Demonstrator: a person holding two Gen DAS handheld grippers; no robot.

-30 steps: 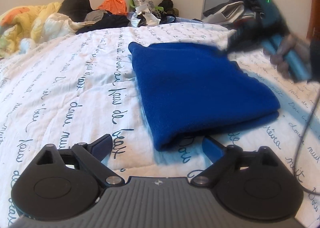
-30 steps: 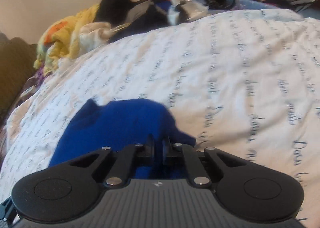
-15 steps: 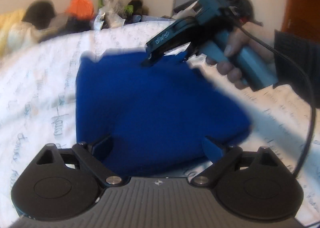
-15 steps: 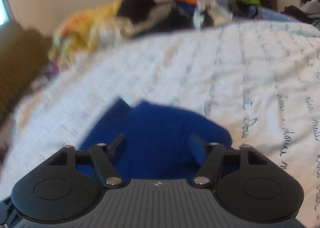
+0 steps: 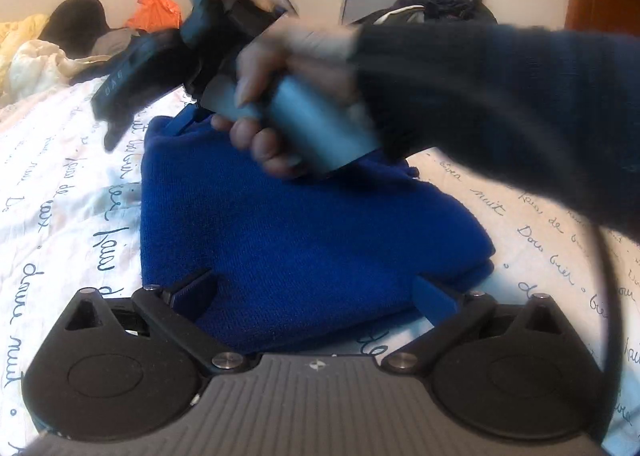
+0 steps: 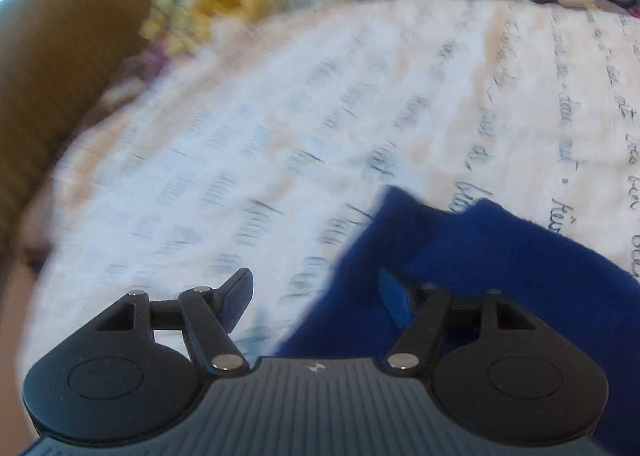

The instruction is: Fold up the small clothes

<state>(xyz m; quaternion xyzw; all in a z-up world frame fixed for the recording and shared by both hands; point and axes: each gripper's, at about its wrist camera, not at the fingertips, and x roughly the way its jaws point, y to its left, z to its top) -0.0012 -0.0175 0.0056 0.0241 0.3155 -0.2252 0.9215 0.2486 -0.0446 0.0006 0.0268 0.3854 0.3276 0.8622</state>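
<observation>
A folded blue knit garment [image 5: 304, 232] lay mid-frame on a bedspread [image 5: 72, 215] printed "douce nuit"; left gripper [image 5: 316, 292] and right gripper [image 6: 316, 296] jaws were released.

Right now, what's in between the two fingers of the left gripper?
The folded blue cloth fills the gap between the open left gripper's fingers, lying on the white bedspread. The left wrist view shows it.

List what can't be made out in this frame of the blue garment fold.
- Left wrist view: the far part of the blue garment is hidden behind the right hand and sleeve.
- Left wrist view: the right tool is motion-blurred; its opening is unreadable there.
- Right wrist view: the garment's right side is cut off by the edge; the bedspread lettering is smeared.
</observation>
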